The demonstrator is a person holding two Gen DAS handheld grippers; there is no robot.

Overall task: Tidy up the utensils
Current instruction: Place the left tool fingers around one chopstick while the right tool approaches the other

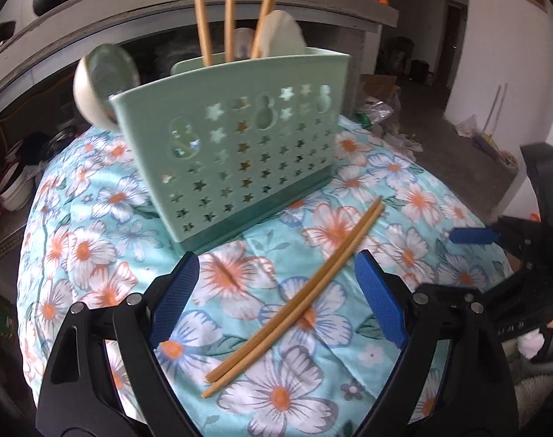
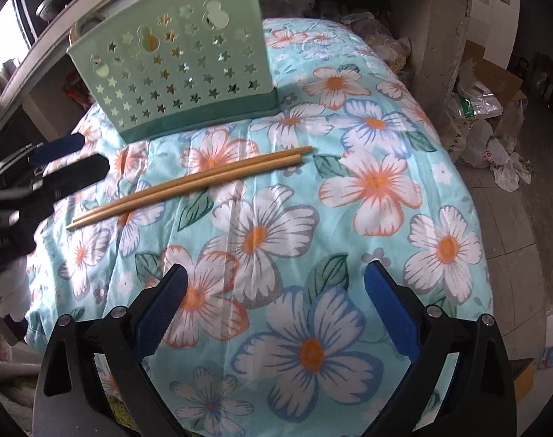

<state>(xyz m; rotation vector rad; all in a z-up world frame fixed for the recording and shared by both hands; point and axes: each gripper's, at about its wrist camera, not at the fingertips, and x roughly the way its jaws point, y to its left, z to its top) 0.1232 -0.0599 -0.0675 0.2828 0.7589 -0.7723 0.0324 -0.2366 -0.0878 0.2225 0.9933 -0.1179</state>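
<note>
While two chopsticks [image 1: 294,298] lie loose on the flowered cloth [image 1: 94,247] at centre frame, left tongs [image 1: 276,284] stand wide apart above them, clamped on nothing. Right tongs [image 2: 274,287], lower centre of their view, gape too, over bare cloth. Green holder [image 1: 240,138], upper centre, upright, already has chopsticks and spoons in it. Judgement: pick-up pending. Straddle the pair near mid-length, pads across both sticks, close squarely so neither rolls away. Soft cloth may wrinkle into the grip.
</note>
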